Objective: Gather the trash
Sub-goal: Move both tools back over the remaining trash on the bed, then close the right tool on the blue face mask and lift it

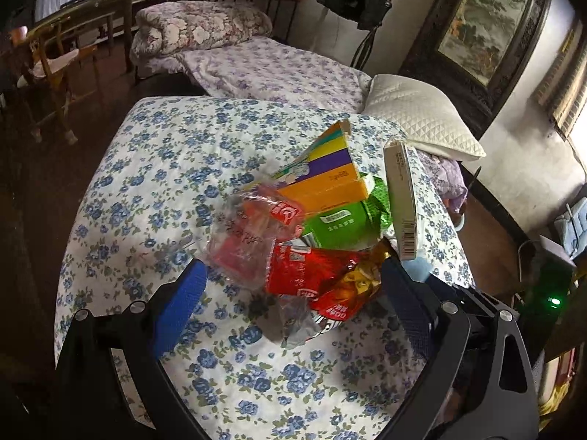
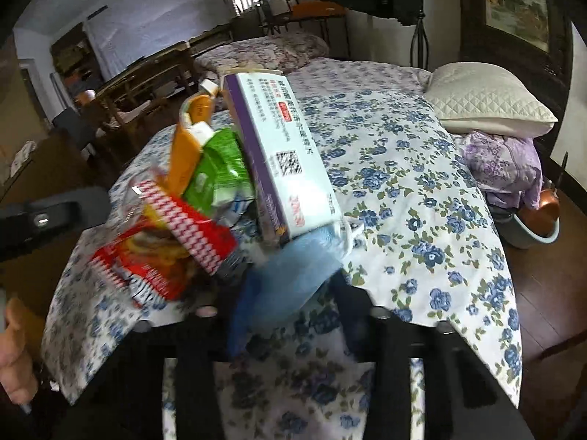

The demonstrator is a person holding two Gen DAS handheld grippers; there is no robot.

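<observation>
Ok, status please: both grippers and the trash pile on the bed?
Left gripper open, jaws either side of trash pile. Right gripper around pale blue piece, grip blurred. White box leans on pile, may topple.

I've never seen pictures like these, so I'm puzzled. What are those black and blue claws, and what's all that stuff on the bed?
There is no robot here. A person holds a two-finger grabber in each hand, and each carries a small camera looking along its fingers. One picture comes from the left gripper, the other from the right gripper. On the blue-flowered bed cover sits trash: red foil wrappers, a green plastic packet, an orange and purple cardboard box and a white cardboard box. The left gripper is open around the heap. The right gripper seems pinched on a soft light-blue thing, too blurred to name.
</observation>
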